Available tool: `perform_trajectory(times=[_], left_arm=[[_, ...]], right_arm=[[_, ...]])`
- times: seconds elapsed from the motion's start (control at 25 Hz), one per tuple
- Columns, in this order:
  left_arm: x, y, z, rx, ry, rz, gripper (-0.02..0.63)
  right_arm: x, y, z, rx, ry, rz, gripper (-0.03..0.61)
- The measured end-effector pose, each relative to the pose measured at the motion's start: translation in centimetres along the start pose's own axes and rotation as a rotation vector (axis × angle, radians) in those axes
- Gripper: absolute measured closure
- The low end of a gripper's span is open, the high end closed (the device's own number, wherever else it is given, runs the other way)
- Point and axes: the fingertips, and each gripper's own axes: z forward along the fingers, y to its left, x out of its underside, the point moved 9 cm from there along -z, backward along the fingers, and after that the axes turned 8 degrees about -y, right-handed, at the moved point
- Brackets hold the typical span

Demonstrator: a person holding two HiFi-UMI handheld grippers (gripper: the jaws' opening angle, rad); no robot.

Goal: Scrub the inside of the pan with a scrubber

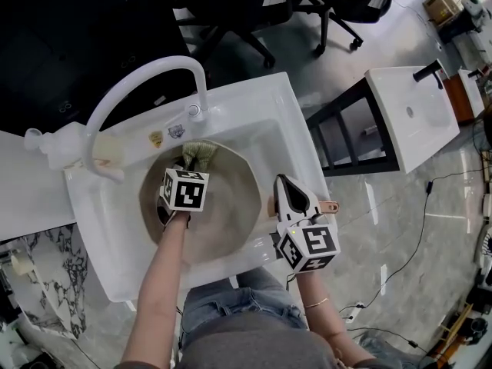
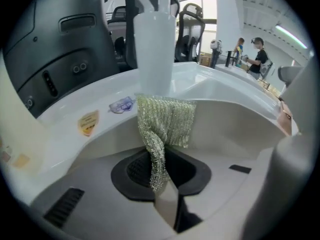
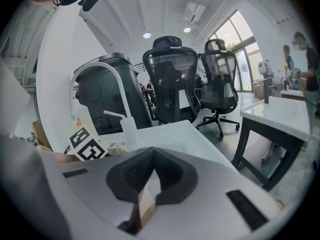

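We see a glossy white sink [image 1: 257, 102] cradling a round, matte beige pan [image 1: 231, 210]. At the sink's right edge, the right hand-held gripper [image 3: 147, 189] clamps the pan's brown handle [image 1: 329, 205]. The left hand-held gripper [image 2: 159, 184] pinches a glittery mesh scrubber [image 2: 165, 119] at the pan's far rim.

The sink [image 1: 257, 102] is viewed steeply from overhead in the head view and closely from its near side, facing far, in both gripper views, by which the tap [image 1: 146, 74] and office chairs [image 3: 172, 79] are shared.
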Motion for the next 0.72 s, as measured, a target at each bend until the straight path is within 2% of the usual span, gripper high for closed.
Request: perform_trajectory(times=[0.24, 0.52, 0.72], left_arm=[[1.0, 2.0, -1.5, -0.123, 0.017, -0.057, 0.546], [1.6, 3.2, -4.2, -0.278, 0.028, -0.017, 0.546], [1.6, 3.1, -6.6, -0.333, 0.009, -0.057, 0.546]], right_arm=[[-0.5, 0.3, -0.4, -0.016, -0.009, -0.012, 0.568], [-0.6, 1.2, -1.2, -0.038, -0.009, -0.025, 0.568], [-0.7, 1.9, -2.0, -0.053, -0.011, -0.036, 0.568]])
